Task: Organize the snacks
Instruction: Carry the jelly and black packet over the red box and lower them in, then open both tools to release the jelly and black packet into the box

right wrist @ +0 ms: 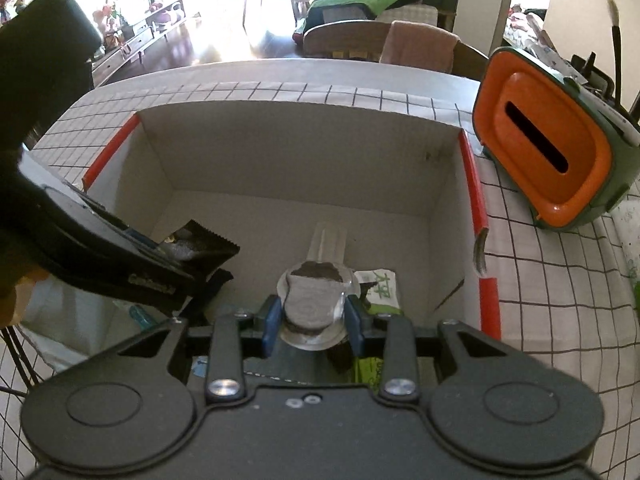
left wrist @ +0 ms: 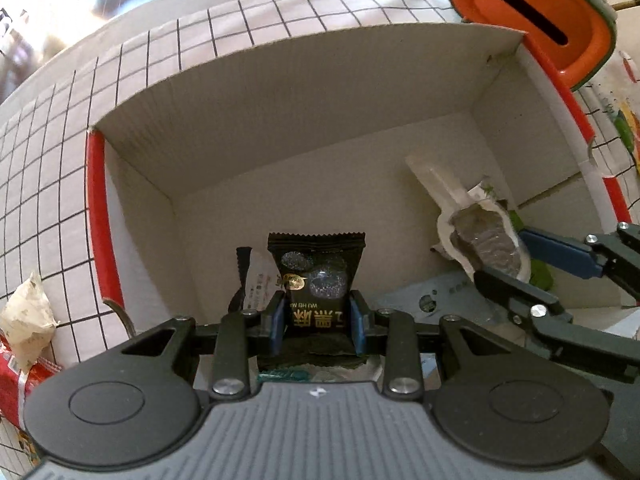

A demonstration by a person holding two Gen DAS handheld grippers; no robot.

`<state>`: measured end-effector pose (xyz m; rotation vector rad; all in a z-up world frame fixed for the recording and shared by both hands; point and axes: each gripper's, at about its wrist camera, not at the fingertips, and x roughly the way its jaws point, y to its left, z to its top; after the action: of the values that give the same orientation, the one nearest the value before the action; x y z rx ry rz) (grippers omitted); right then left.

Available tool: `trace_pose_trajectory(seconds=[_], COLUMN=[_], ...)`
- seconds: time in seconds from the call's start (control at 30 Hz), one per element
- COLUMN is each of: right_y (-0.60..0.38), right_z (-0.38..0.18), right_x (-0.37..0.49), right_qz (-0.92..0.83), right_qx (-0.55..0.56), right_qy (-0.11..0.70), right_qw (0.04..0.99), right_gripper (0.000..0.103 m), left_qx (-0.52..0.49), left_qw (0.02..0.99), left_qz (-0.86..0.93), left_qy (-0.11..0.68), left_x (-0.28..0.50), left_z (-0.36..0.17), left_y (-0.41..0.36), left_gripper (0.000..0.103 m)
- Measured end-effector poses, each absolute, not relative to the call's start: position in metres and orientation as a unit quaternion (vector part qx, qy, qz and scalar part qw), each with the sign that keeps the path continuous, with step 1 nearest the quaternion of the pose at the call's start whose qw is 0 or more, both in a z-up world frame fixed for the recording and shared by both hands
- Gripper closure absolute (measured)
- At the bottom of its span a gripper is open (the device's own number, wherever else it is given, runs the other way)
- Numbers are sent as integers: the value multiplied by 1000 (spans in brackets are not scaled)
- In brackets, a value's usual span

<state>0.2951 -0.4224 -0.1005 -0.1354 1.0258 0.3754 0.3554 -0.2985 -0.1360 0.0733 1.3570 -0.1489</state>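
Black snack packet pinched in L gripper, clear-wrapped cake in R gripper (both over cardboard box).

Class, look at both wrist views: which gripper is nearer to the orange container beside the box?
Right. The right gripper, inside the cardboard box, sits on the side toward the orange container; the left gripper holds its packet farther away.

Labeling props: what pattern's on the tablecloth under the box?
White tablecloth with a thin black grid; clearest in the left wrist view.
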Motion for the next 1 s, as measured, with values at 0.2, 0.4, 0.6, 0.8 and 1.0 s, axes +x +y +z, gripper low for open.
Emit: trace_pose_trajectory(seconds=[0.2, 0.4, 0.6, 0.8, 1.0], right_y=[-425, -432, -438, -441, -437], right_z=[-100, -95, -83, -62, -40], right_x=[296, 292, 281, 268, 256], right_qz=[179, 173, 183, 195, 210], right_qx=[-58, -39, -22, -9, -2], right_qy=[493, 498, 488, 466, 436], right_qw=[849, 849, 853, 863, 875], right_gripper=[70, 69, 68, 66, 64], left_qx=[30, 14, 3, 9, 7], left_qw=[775, 787, 807, 833, 851], left_qz=[-69, -69, -77, -85, -88], left_qy=[627, 612, 586, 547, 517], left_x=[357, 350, 335, 310, 289], left_z=[-141, -131, -110, -77, -54], left_y=[-296, -287, -276, -275, -269], left_gripper=[64, 56, 56, 56, 55])
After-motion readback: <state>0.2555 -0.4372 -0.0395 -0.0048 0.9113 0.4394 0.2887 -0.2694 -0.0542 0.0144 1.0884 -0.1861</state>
